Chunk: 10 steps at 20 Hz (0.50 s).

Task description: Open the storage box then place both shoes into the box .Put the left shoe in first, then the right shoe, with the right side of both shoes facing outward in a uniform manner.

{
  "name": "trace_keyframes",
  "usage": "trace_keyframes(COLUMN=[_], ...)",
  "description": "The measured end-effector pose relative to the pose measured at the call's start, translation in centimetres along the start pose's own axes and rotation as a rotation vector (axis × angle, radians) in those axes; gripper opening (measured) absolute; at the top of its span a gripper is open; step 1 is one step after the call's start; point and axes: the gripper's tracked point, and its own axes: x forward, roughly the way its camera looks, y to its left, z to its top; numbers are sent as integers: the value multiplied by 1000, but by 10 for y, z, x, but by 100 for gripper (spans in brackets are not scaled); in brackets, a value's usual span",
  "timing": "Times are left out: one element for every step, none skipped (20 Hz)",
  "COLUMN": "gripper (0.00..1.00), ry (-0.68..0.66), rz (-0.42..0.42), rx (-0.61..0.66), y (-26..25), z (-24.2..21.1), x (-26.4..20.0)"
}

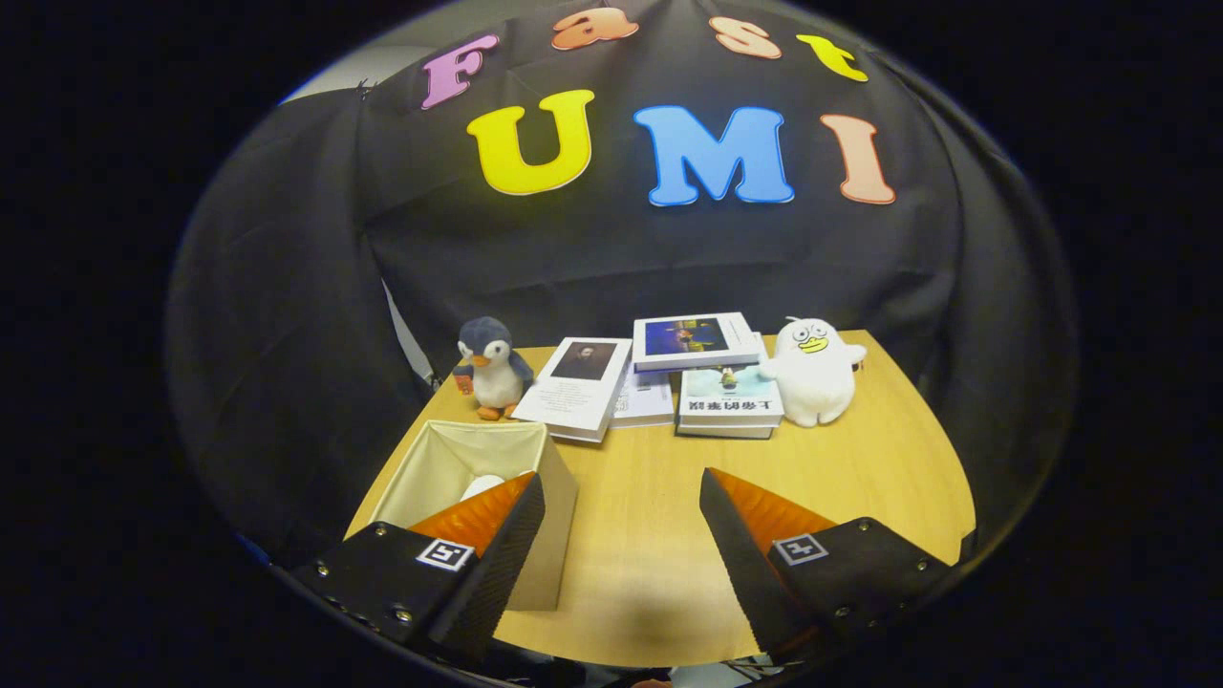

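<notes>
A hand-held gripper [621,497] hangs over the near part of a wooden tabletop [650,516], its two fingers spread wide apart with nothing between them but bare wood.

The storage box [559,497], a beige fabric bin with its top open, sits on the tabletop at the near left corner. One finger [497,564] reaches across the box's front right part, hiding some of the rim and inside. Inside the box, just behind that finger, a small patch of something white [481,485] shows against the pale lining; too little of it shows to say what it is, or which way it faces. The other finger [740,545] stands to the right of the box, well apart from it, over open tabletop.

Beyond the fingers, along the far edge of the tabletop, a row of props lines up before the black cloth wall. A grey-and-white penguin plush [490,368] stands upright at the left, just behind the box's far rim. Beside it lies a white book with a dark portrait on its cover [578,387], tilted and overlapping a thinner white booklet [645,401]. To the right, a book with a blue picture on its cover [693,341] rests on top of the pile, partly over another book with a pale cover [728,401]. A white duck-like plush [812,371] stands upright at the right end, touching that stack.
</notes>
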Motion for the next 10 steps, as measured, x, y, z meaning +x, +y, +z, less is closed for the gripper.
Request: trace_keyframes(gripper=[98, 98, 98, 98, 98, 98, 98, 98, 98, 98], ry=[-21, -42, -65, -94, -126, -150, -176, -205, -237, -270], rz=[-16, -30, -45, -57, -66, -76, -82, -87, -92, -100], rx=[-6, -11, -13, -18, -22, -19, -15, -11, -12, -17], y=[-13, -24, -35, -46, -57, -65, -74, -81, -87, -95], z=[7, 11, 15, 20, 24, 26, 29, 32, 35, 38], x=[-7, -14, -23, -31, -38, -45, -53, -60, -68, -74])
